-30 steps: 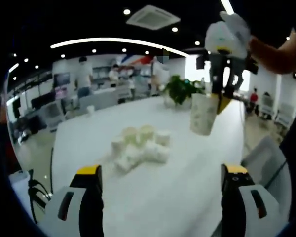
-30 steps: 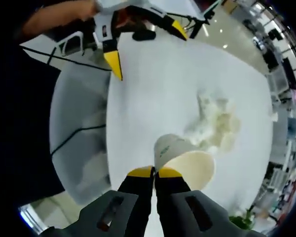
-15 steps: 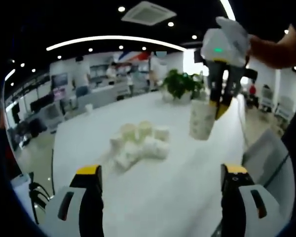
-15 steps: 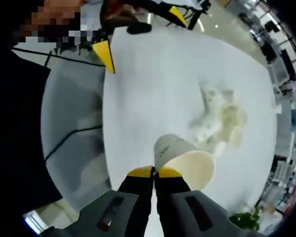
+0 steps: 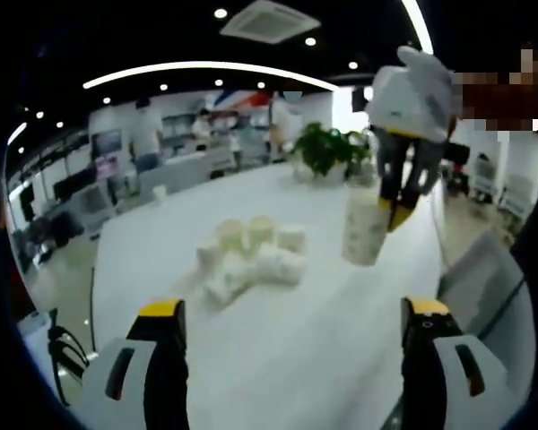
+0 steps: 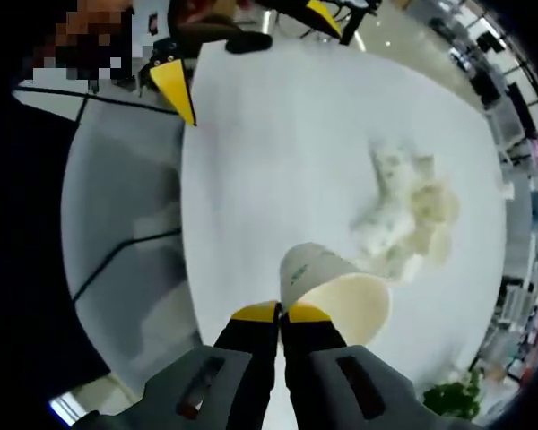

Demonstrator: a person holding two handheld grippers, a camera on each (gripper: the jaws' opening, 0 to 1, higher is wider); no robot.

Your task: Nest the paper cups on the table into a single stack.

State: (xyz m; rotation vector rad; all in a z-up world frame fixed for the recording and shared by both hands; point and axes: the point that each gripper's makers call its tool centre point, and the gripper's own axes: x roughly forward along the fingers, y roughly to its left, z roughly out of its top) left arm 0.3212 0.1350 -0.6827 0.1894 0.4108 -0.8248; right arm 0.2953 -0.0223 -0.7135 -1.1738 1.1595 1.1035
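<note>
A paper cup [image 6: 336, 291] is pinched by its rim between the yellow-tipped jaws of the right gripper [image 6: 281, 313], which are clenched tight on it; in the right gripper view the cup tilts away from the jaws, its open mouth facing the camera. In the left gripper view the same cup [image 5: 365, 228] hangs from that gripper [image 5: 396, 202] in the air above the white table [image 5: 287, 358], clear of its surface.

The left gripper [image 5: 291, 309] is released, its two jaws standing wide apart with only the table surface showing between them. In the right gripper view its yellow tips [image 6: 175, 85] lie at the table's near edge, well apart from the held cup.

The remaining paper cups [image 5: 247, 255] sit in a loose heap [image 6: 403, 219] on the table, some upright and some on their sides, touching one another. Beyond the table's far end stands a potted plant [image 5: 327, 154]. A grey chair [image 6: 125, 233] sits beside the table's edge.
</note>
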